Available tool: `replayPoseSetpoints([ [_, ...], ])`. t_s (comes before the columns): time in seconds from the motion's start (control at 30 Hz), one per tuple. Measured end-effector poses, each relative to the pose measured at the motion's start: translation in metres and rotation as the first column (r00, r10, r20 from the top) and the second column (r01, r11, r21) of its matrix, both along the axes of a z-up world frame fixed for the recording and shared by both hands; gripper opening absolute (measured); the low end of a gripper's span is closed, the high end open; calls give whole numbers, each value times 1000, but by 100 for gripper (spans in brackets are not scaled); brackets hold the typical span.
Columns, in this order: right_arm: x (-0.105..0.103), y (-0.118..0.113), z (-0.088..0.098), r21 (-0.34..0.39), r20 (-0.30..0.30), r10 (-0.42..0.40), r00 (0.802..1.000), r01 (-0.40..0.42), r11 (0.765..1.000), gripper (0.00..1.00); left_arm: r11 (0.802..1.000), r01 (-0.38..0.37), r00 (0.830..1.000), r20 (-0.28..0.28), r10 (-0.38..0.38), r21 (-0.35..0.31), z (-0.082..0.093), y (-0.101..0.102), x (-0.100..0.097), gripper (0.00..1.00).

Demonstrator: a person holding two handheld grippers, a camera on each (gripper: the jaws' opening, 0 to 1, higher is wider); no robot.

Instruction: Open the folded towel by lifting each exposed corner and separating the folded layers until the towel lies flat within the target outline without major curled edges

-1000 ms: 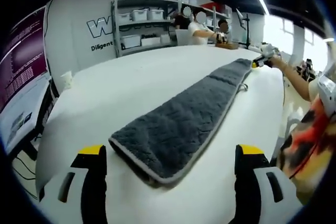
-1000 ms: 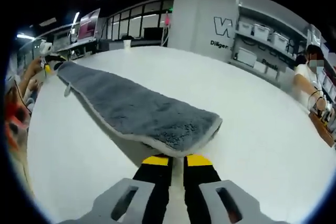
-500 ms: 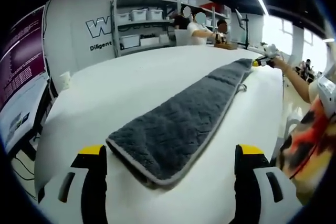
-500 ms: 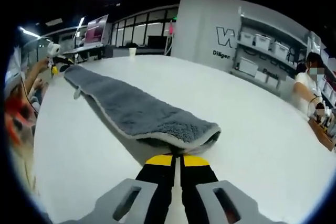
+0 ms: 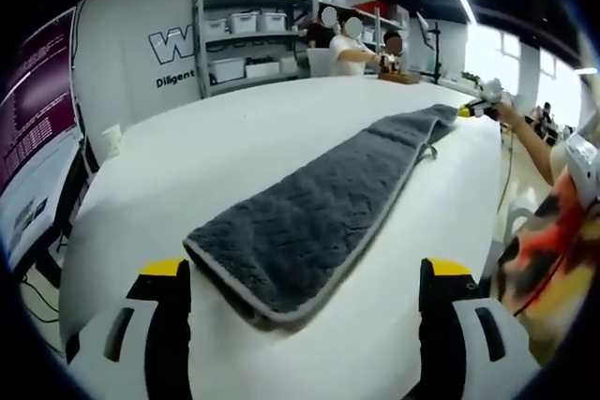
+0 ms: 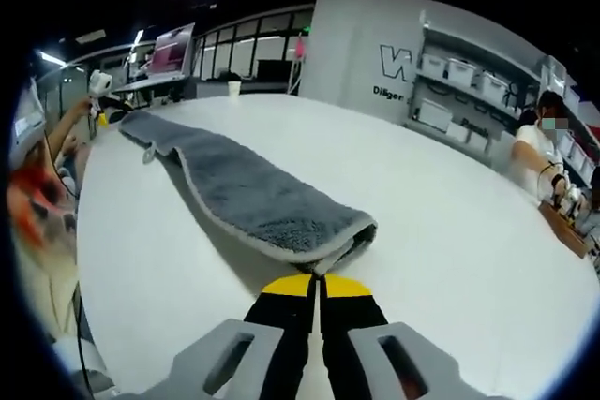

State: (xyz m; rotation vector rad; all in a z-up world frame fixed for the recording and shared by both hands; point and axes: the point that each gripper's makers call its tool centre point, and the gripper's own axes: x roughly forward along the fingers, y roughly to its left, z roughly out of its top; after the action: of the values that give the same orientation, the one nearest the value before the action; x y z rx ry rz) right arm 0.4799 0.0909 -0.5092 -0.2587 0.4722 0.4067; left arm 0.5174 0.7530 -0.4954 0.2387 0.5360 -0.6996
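A long grey towel (image 5: 323, 208), folded lengthwise into a narrow strip with a pale bound edge, stretches across the white table (image 5: 216, 147) between our two hand-held tools. In the left gripper view, our left gripper (image 5: 305, 302) hangs at the near end of the strip with its yellow-tipped jaws spread wide, one on either side of the towel's rounded end and touching nothing. At the far end of that view the right gripper (image 5: 473, 108) meets the towel's tip, held out on an arm from the table's edge. In the right gripper view, the same towel (image 6: 248, 196) runs away toward the other end, where the left gripper (image 6: 97, 91) shows small beside a hand. Here our right gripper (image 6: 317, 286) has its jaws pressed together with only a thin slit between them, pinching the towel's bound edge, and the end nearest it bulges upward in a soft fold above the tabletop. Behind the table stand shelves (image 5: 253, 39) with white bins against a lettered wall, and people work at a far counter.
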Motion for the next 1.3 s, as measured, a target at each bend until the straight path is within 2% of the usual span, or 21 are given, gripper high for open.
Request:
replayPoseSetpoints([
  [0.3, -25, 2, -4, -7, -7, -3, 1000, 3, 1000, 0, 1000, 10, 1000, -3, -10, -2, -1, -3, 1, 99],
  [0.6, -43, -13, -4, -16, -19, -45, 999, 45, 999, 0, 1000, 5, 1000, -3, -5, 0, 0, 0, 2, 99],
  [0.67, -47, -21, -8, -7, -38, -73, 997, 72, 997, 0, 1000, 4, 1000, -4, -4, 1, -1, 0, 2, 99],
  [1.0, -46, -30, -13, -42, -54, -99, 994, 97, 994, 0, 1000, 3, 1000, -3, -3, 0, -1, 0, 1, 99],
  [1.1, -45, -30, -11, -43, -43, -107, 993, 105, 993, 0, 1000, 5, 1000, -4, -5, 0, -1, 0, 0, 99],
  [1.17, -45, -35, -4, -31, -28, -129, 991, 128, 991, 10, 1000, 7, 1000, -4, -7, -1, 0, 0, 0, 99],
  [1.2, -45, -35, -4, -31, -29, -130, 991, 129, 991, 18, 1000, 7, 1000, -4, -7, -1, 0, 0, 0, 99],
  [1.23, -47, -38, -3, -42, -36, -143, 989, 141, 989, 30, 1000, 8, 1000, -4, -8, -2, 0, -1, -1, 99],
  [1.3, -52, -41, -1, -84, -43, -154, 987, 150, 985, 47, 1000, 7, 1000, -3, -7, -3, 0, 0, -1, 99],
])
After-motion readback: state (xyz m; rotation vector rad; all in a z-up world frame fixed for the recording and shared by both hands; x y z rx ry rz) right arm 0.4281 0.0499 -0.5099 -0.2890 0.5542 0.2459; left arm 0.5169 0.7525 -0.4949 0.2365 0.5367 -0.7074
